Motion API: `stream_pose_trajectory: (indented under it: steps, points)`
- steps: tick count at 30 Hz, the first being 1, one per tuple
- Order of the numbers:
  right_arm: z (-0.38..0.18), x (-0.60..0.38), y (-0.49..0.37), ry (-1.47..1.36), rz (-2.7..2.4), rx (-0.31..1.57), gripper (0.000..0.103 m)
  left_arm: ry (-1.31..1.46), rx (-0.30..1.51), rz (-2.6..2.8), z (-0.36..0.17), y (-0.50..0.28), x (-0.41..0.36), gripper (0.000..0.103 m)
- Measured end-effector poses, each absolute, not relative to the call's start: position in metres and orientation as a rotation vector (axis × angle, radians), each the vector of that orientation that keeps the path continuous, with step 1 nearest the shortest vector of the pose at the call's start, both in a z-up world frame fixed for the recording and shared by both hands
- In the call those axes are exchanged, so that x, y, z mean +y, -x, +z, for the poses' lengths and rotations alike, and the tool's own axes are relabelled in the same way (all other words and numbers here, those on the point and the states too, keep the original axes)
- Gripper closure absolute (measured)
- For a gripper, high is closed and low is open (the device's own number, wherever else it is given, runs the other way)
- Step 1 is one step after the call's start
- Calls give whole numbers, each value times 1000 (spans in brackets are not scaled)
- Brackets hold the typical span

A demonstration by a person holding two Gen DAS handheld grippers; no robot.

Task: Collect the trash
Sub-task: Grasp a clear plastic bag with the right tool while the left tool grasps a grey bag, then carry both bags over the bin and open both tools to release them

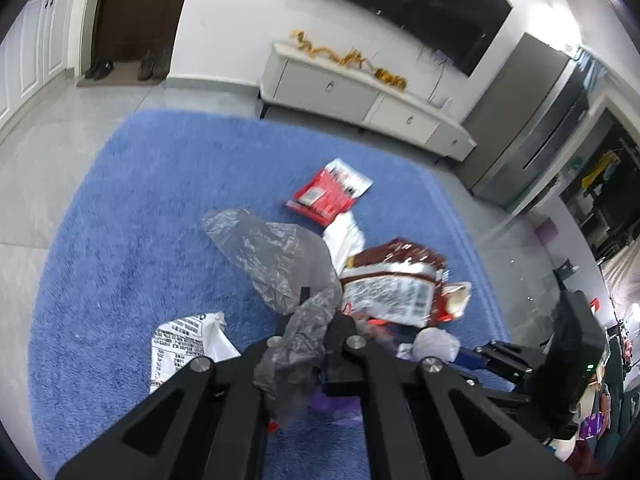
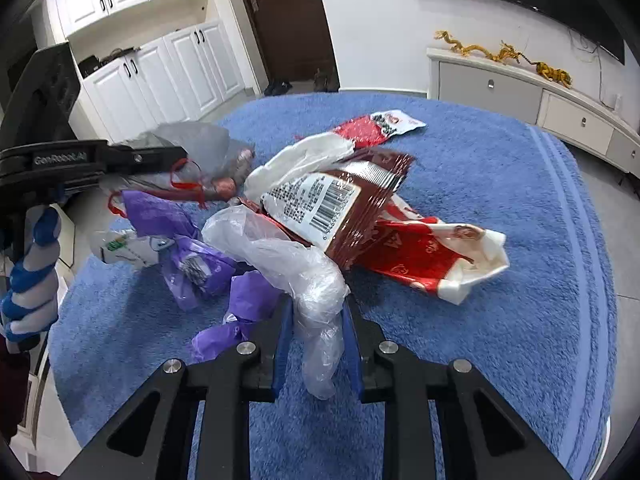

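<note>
Trash lies in a heap on a blue rug (image 2: 500, 184). My right gripper (image 2: 318, 312) is shut on a clear plastic bag (image 2: 296, 264) at the near side of the heap. A dark red snack bag with a barcode (image 2: 340, 208), a red and white wrapper (image 2: 432, 264) and purple wrappers (image 2: 192, 248) lie around it. My left gripper (image 1: 310, 320) is shut on a grey plastic bag (image 1: 280, 260); it also shows in the right wrist view (image 2: 172, 160). The dark red snack bag (image 1: 396, 280) lies just right of it, a red packet (image 1: 328, 194) farther off.
A printed white wrapper (image 1: 188, 340) lies at the left gripper's left. A white TV cabinet (image 1: 360, 96) with gold dragon figures stands against the far wall under a black screen (image 1: 420, 4). White cupboards (image 2: 160, 68) and a brown door (image 2: 284, 16) stand beyond the rug.
</note>
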State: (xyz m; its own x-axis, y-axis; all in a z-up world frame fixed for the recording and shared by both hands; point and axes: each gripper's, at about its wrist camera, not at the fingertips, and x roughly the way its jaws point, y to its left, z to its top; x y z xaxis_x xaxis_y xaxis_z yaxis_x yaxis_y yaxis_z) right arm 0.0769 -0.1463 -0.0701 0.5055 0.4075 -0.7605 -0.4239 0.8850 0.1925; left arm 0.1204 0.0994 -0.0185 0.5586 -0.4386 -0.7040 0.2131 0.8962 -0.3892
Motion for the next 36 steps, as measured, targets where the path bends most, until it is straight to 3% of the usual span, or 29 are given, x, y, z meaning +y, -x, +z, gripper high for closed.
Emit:
stream_pose_trajectory:
  steps: [8, 18, 28, 36]
  points:
    - [-39, -178, -37, -39, 471, 823, 80, 367, 797, -489, 20, -94, 108, 102]
    - [-22, -240, 8, -66, 332, 776, 80, 214, 748, -577, 54, -44, 52, 102]
    - [-52, -379, 39, -218, 32, 812, 80, 24, 823, -864, 47, -20, -118, 102]
    - [-109, -492, 63, -347, -200, 892, 80, -144, 972, -990, -4, -20, -277, 101]
